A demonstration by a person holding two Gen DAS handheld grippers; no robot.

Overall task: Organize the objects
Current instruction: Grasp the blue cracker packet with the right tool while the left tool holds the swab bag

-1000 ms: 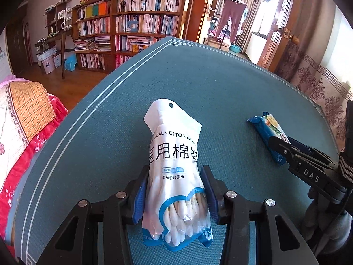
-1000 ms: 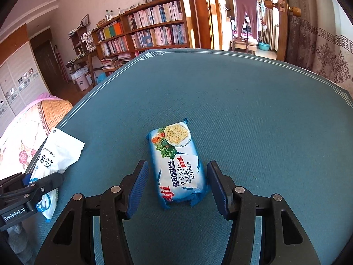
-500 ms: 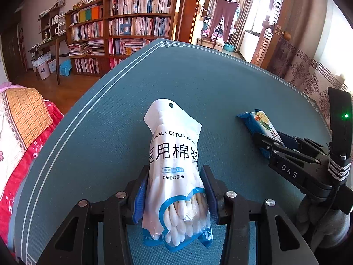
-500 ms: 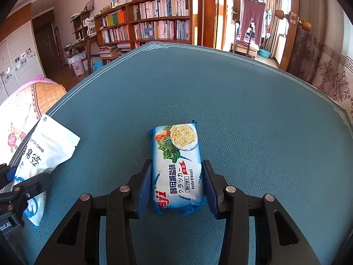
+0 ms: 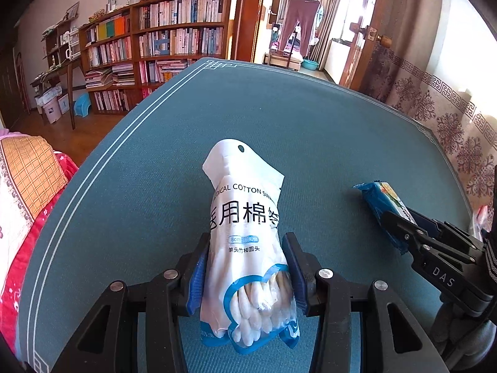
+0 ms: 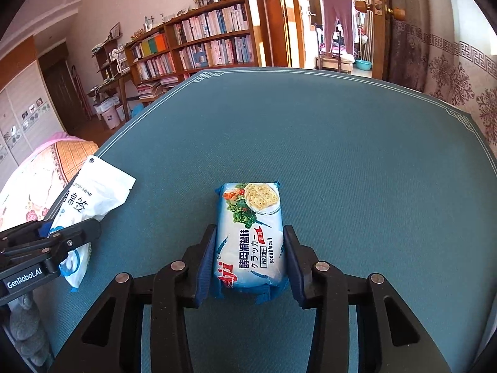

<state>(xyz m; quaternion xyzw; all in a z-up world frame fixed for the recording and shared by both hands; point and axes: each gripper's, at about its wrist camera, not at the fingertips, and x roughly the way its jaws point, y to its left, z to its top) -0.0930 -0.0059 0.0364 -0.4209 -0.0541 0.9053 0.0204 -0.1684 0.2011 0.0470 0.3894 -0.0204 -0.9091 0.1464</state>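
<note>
A white-and-blue cotton swab bag (image 5: 245, 239) and blue cracker packet (image 6: 250, 239) lie on a teal table (image 6: 357, 161) edged with white lines.

Your left gripper (image 5: 247, 276) and right gripper (image 6: 249, 261) share one build: black plastic linkage arms with triangular cut-outs, silver round-head pivot screws (image 5: 323, 273), and blue ribbed pads (image 5: 196, 275) lining each finger. The left unit's side carries white "GenRobot.AI" lettering (image 6: 24, 280); the right unit's reads "DAS" (image 5: 443, 276). You wear grey knit gloves (image 6: 23, 326).
</note>
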